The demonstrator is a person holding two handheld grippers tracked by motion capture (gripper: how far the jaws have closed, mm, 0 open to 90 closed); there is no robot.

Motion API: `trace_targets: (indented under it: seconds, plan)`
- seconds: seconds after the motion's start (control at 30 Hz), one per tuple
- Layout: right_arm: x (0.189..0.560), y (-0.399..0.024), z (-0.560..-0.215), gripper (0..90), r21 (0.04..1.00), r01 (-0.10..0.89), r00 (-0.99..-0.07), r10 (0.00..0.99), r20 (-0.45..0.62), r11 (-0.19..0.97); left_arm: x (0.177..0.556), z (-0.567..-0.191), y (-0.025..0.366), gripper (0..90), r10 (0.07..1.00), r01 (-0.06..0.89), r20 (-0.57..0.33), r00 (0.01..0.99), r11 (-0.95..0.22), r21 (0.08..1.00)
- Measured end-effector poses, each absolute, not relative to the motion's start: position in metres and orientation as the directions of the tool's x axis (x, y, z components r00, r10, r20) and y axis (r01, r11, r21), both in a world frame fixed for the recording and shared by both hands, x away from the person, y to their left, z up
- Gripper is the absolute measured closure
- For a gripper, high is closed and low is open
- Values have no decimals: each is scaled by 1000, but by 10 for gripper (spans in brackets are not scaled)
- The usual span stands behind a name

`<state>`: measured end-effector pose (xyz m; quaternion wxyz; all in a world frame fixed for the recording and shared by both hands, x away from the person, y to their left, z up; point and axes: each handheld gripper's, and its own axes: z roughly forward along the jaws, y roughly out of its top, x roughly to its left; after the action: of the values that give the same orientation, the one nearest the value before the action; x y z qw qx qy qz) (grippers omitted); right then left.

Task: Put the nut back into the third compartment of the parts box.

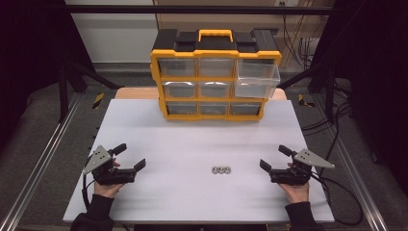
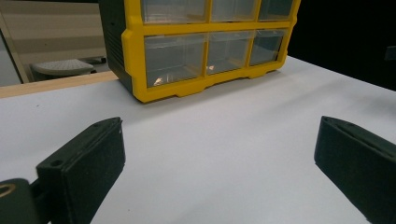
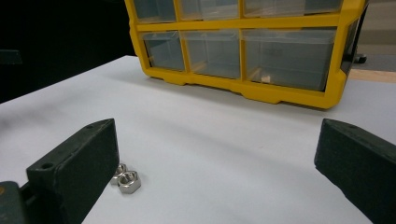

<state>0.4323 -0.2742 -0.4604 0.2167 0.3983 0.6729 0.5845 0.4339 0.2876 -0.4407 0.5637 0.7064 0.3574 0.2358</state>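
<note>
Both grippers, left gripper (image 1: 131, 157) and right gripper (image 1: 274, 158), wide open, empty. Nuts (image 1: 221, 170) lower centre, touching: risk of nudging neighbours, scattering, missing open drawer (image 1: 257, 77) upper right.

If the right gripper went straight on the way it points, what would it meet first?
Probably the yellow drawer cabinet, at its bottom row; the white table between looks free. The nuts lie off toward its left finger.

**Nuts between the two grippers**

The nuts (image 1: 221, 170) lie in a row on the table (image 1: 192, 134), between the left gripper (image 1: 130, 158) and right gripper (image 1: 275, 158), nearer the right one's fingertips. The drawer cabinet (image 1: 214, 77) stands well beyond both sets of fingertips, its top right drawer (image 1: 257, 79) pulled out.
</note>
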Motion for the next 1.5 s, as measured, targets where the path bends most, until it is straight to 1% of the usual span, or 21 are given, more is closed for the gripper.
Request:
trace_targets:
  seconds: [0.4, 1.03, 1.3, 1.5]
  plan:
    - [433, -273, -457, 4, 960, 280, -596, 784, 171, 4, 434, -442, 287, 9, 776, 241, -59, 628, -122, 963]
    - [441, -247, -439, 7, 953, 281, -627, 774, 95, 111, 435, -443, 285, 10, 772, 243, -55, 633, -131, 961]
    - [447, -230, -438, 8, 934, 312, -646, 760, 75, 172, 435, -444, 285, 10, 774, 245, -53, 631, -135, 960]
    - [453, -221, -437, 16, 928, 319, -648, 759, 68, 190, 435, -445, 285, 10, 776, 246, -50, 629, -137, 959]
